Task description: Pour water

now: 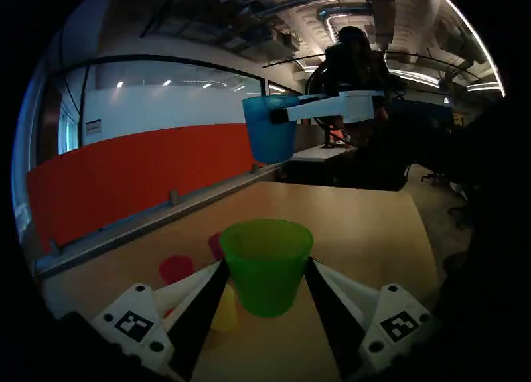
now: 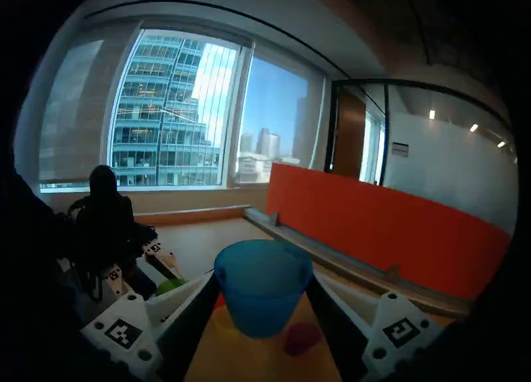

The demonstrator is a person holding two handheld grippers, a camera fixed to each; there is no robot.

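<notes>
Left tongs (image 1: 265,266) clamping green cup (image 1: 267,246), right tongs (image 2: 262,279) clamping blue cup (image 2: 263,302)

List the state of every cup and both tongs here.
Green cup: upright, clamped in the left tongs.
Blue cup: upright, held aloft in the right tongs.
Left tongs: shut on green cup.
Right tongs: shut on blue cup.
Red cup: free on the table.
Yellow cup: on the table, partly hidden.
Magenta cup: on the table, partly hidden.

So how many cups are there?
5: a green cup held up close, a blue cup held high, and a red cup, pink cup and yellow cup on the table. More may be hidden.
</notes>
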